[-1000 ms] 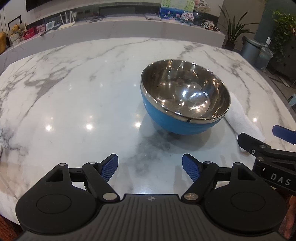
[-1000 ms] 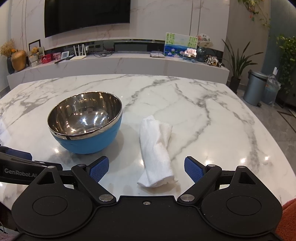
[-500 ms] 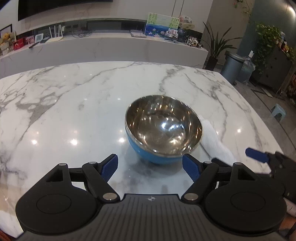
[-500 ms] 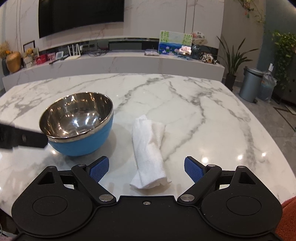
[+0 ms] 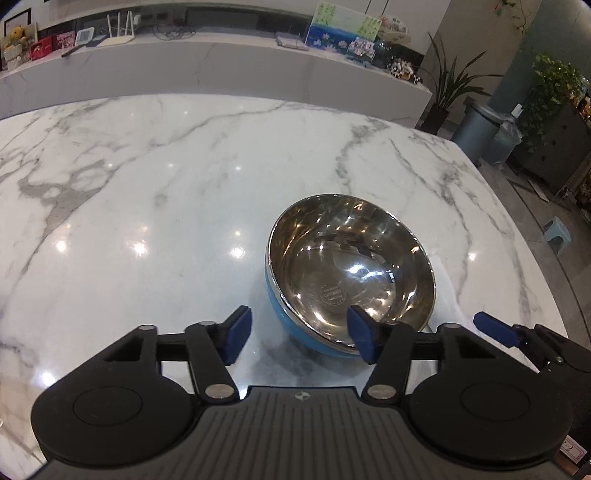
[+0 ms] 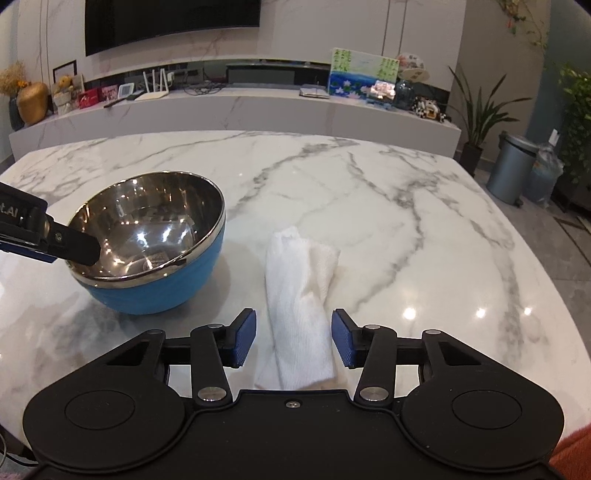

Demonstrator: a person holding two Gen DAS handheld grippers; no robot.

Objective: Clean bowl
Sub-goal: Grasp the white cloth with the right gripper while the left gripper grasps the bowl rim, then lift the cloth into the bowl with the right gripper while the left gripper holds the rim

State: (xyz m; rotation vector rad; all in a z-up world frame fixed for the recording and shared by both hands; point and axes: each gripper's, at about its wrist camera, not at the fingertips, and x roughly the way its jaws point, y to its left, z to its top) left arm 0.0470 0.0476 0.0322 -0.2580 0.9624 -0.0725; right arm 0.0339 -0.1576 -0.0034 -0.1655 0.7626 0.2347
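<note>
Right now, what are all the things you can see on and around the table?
bowl: one, steel inside, blue outside, upright on the table, left of the cloth
cloth: one, white, rolled, lying on the table
table: one, white marble with grey veins
television: one, black, on the far wall
router: one, white, on the far ledge
vase: one, gold, ledge's left end
bin: one, grey, on the floor at right
left gripper: black, blue fingers closing over the bowl's near rim
right gripper: black, blue fingers closing either side of the cloth
</note>
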